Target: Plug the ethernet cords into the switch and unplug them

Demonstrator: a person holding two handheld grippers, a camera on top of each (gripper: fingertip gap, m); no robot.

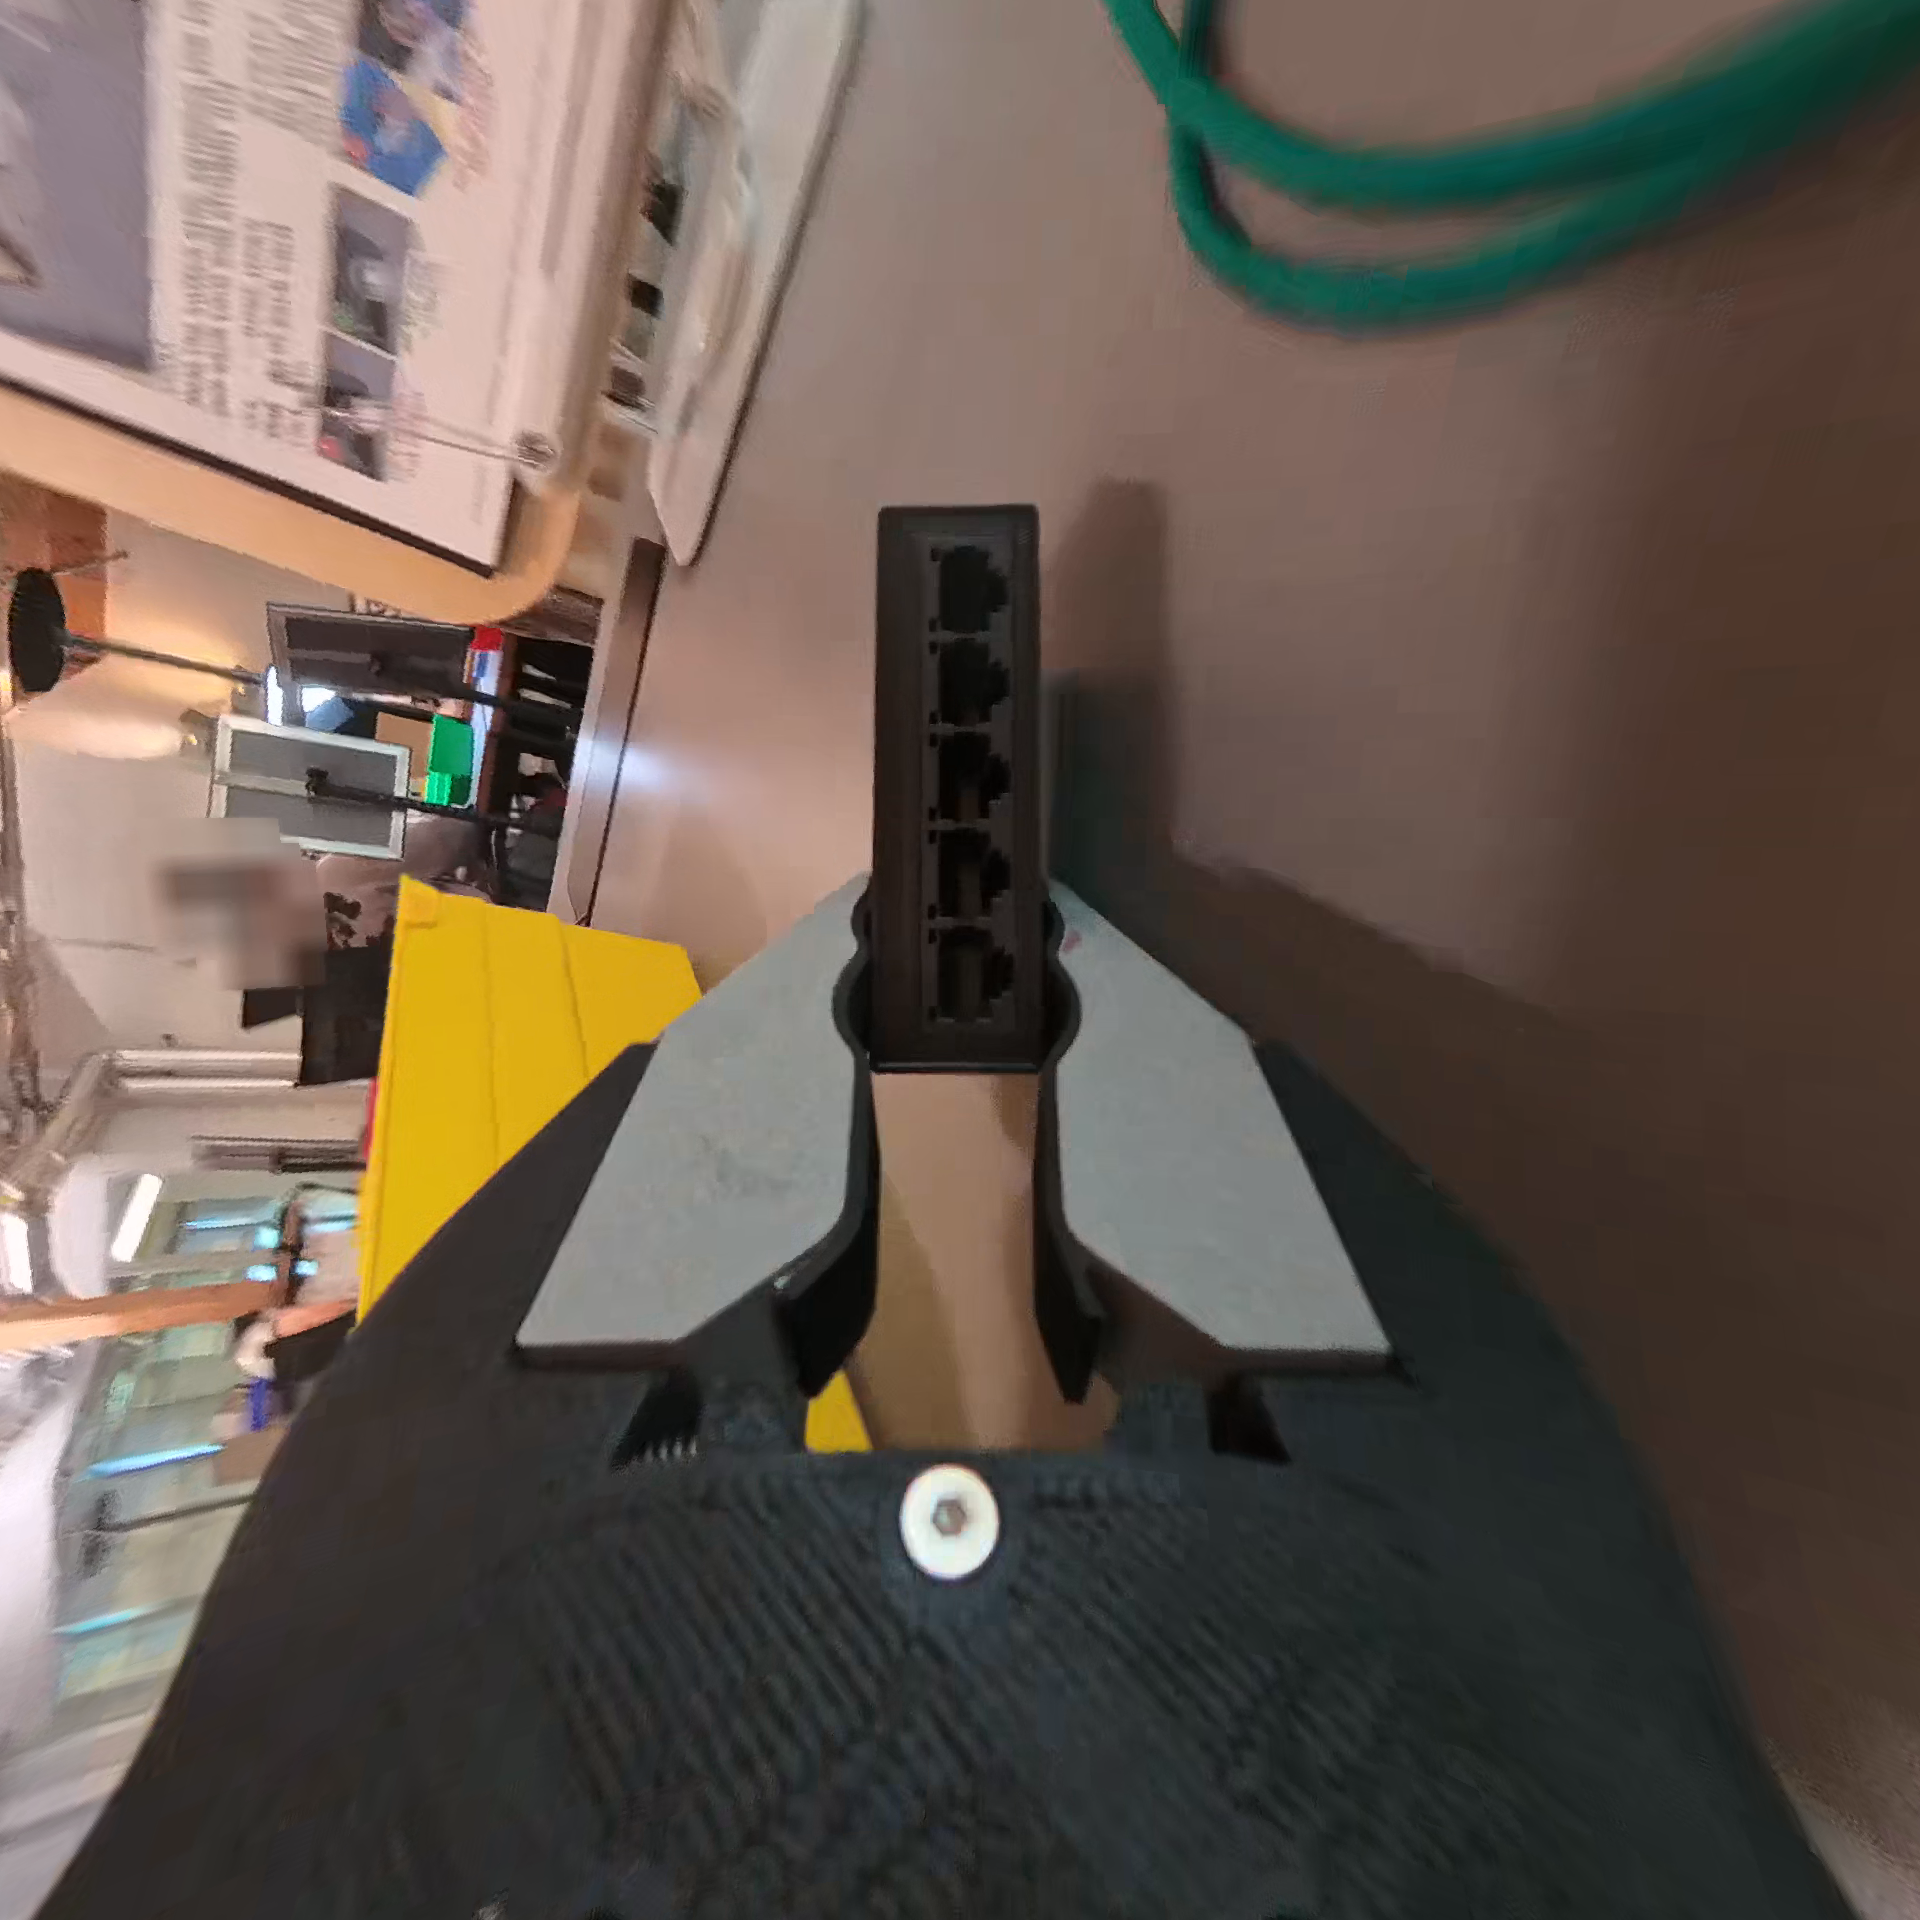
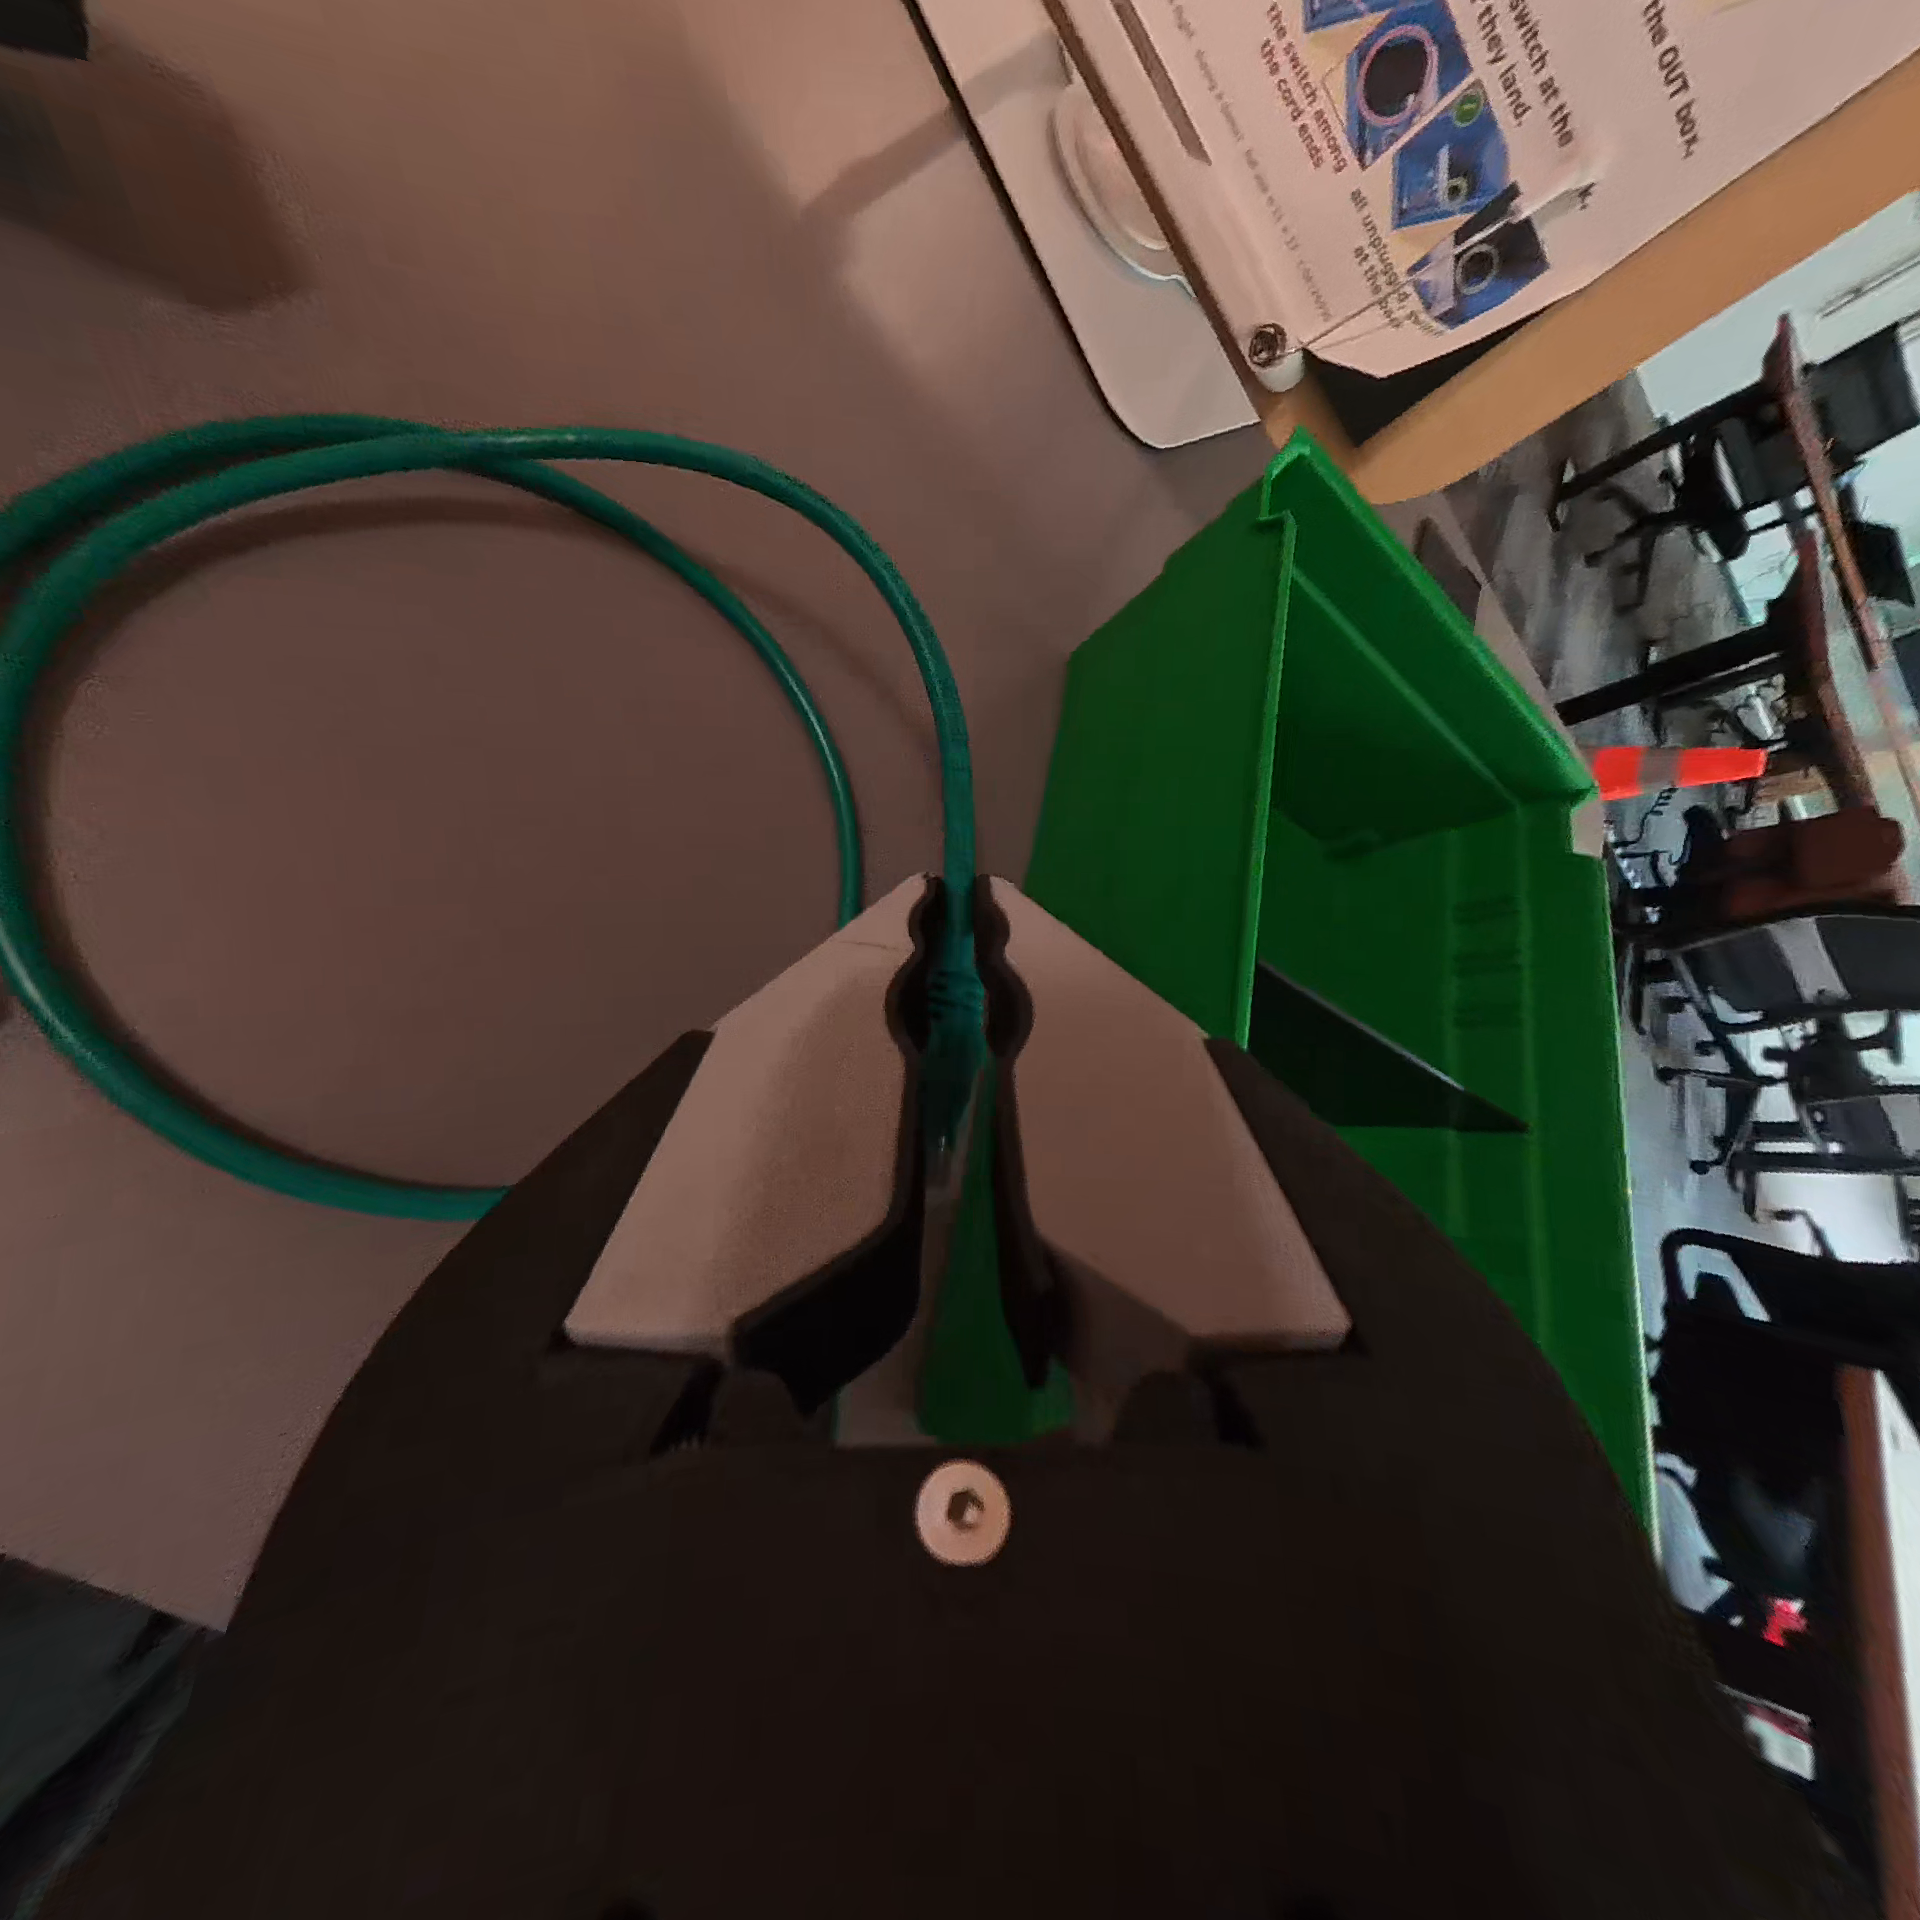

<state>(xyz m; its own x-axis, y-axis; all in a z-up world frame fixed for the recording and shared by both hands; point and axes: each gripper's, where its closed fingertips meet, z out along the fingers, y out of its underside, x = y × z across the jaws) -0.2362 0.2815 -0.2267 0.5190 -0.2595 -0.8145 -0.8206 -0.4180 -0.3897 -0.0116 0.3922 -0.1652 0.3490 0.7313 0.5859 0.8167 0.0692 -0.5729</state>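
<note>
In the left wrist view my left gripper is shut on one end of a black ethernet switch. The switch stands out ahead of the fingers, its row of several ports facing the camera, all ports empty. A green ethernet cord loops on the brown table at the top right. In the right wrist view my right gripper is shut on the green ethernet cord just behind its plug, which points back toward the camera between the fingers. The rest of the cord lies in a loop on the table to the left.
A green bin stands right of my right gripper. A yellow bin stands left of my left gripper. A printed instruction sheet and a white tray lie at the table's far edge. Office chairs and desks stand beyond. The left gripper's tips are roughly 25 centimeters from the right gripper's.
</note>
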